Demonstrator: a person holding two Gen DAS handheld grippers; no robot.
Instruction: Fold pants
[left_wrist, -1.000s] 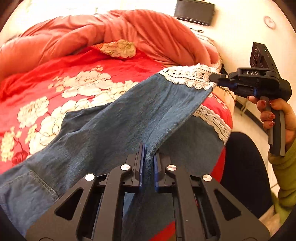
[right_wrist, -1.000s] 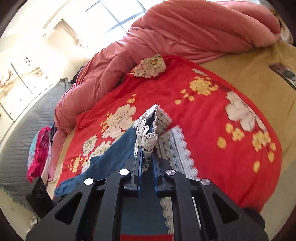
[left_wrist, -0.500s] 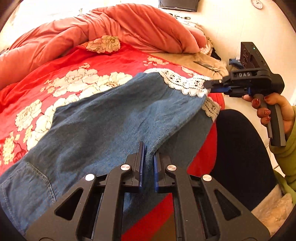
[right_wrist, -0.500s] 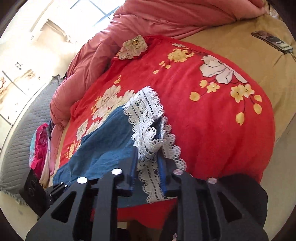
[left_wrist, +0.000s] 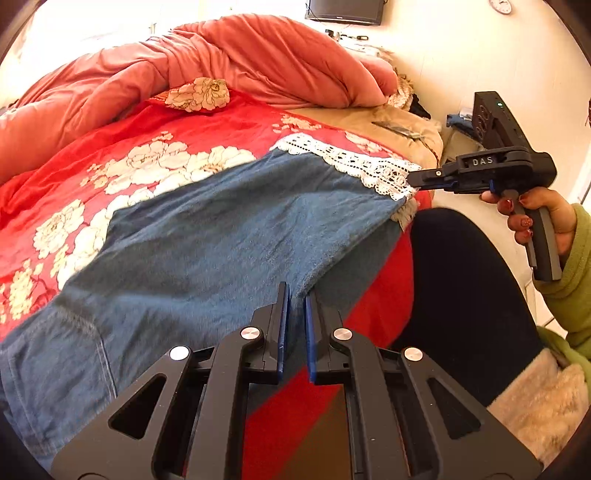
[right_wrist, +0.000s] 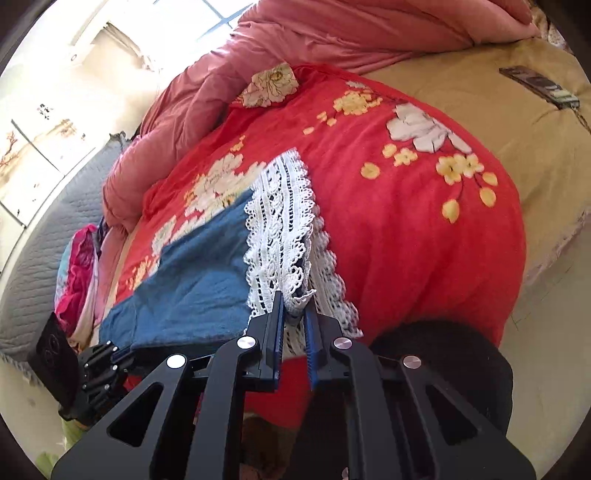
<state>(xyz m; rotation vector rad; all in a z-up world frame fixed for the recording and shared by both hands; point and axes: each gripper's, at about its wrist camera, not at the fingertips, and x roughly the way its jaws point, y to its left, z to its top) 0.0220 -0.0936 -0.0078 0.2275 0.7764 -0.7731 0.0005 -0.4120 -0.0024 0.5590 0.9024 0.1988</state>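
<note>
Blue denim pants (left_wrist: 221, 240) with a white lace hem (left_wrist: 351, 162) lie stretched across a red floral blanket (left_wrist: 110, 147) on a bed. My left gripper (left_wrist: 297, 295) is shut on the near denim edge at the bed's side. To the right in the left wrist view, a hand holds my right gripper (left_wrist: 410, 181), which pinches the corner of the lace. In the right wrist view, the right gripper (right_wrist: 295, 306) is shut on the bunched lace hem (right_wrist: 280, 229). The denim (right_wrist: 192, 280) runs left toward the left gripper (right_wrist: 125, 354).
A bunched pink duvet (left_wrist: 258, 55) fills the far side of the bed. A person's dark-clad leg (left_wrist: 461, 277) presses against the bed edge. A flat dark device (right_wrist: 539, 86) lies on the beige sheet (right_wrist: 461, 92). Colourful clothes (right_wrist: 77, 273) sit at the left.
The pants came down and now lie flatter on the blanket, with the hem pulled toward the bed edge. The right jaws stood wider half a second ago and have closed on the lace again.
</note>
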